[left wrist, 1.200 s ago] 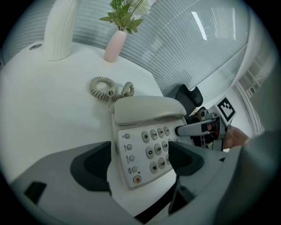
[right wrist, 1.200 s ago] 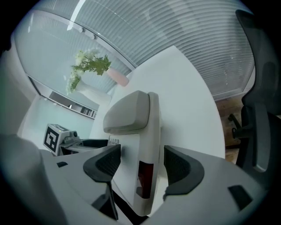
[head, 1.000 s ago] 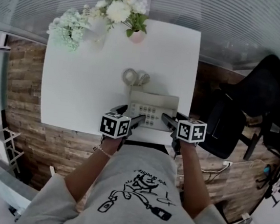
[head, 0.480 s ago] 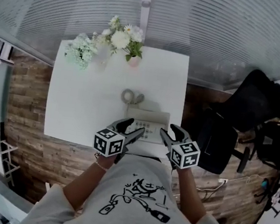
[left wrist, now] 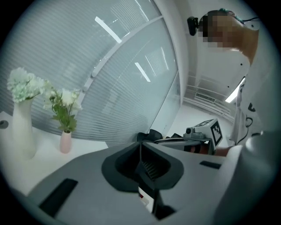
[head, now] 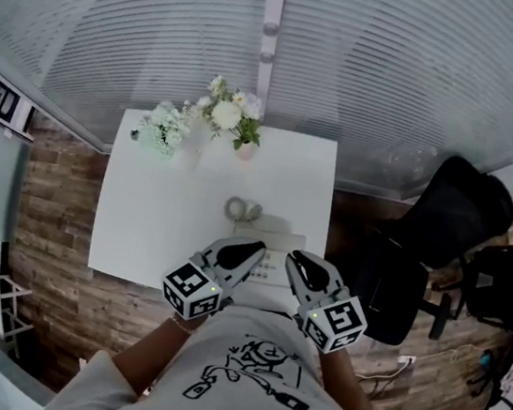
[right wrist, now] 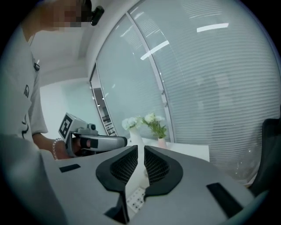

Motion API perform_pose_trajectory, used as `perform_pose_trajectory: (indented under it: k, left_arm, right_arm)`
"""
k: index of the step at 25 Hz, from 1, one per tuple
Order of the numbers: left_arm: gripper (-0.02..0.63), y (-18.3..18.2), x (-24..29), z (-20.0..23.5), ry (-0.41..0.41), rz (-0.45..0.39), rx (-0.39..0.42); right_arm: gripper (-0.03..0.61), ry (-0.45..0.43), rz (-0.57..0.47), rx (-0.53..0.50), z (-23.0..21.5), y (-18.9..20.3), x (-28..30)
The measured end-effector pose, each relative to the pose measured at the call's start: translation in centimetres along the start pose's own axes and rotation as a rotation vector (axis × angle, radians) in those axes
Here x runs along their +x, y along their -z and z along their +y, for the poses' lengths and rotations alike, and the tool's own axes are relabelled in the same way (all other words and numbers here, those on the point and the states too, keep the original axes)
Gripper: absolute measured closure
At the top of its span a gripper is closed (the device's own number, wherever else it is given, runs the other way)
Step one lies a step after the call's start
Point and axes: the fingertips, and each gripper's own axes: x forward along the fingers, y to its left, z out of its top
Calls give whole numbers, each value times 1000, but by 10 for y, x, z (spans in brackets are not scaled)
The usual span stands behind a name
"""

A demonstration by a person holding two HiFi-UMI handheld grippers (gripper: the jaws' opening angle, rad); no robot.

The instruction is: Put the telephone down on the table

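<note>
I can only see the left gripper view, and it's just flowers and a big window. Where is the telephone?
Observer: The head view shows it. The telephone sits flat on the white table, close to the edge nearest the person.
Child: Is the other gripper holding it?
Observer: No. The right gripper has just been closing its jaws. A thin gap is left, and nothing is between them.
Child: What's next to the telephone?
Observer: Its curly cord lies coiled on the table just beyond it, toward the flowers.
</note>
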Motion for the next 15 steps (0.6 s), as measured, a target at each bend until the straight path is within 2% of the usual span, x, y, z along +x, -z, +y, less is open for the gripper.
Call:
perform_pose_trajectory:
  k: [6,9,15]
  left_arm:
    - [611,-43,-10,-33,49,-64,96]
    - [611,-54,-13,-47,66,-79,137]
    - [611,-62,-13,-58,79,-98,160]
  right_arm:
    - [526,-39,-118,-60,23,-57,-16]
    - [531,-59,-128,-61,31,-70,-23]
    - [545,-83,-150,-41,41,-82,-25]
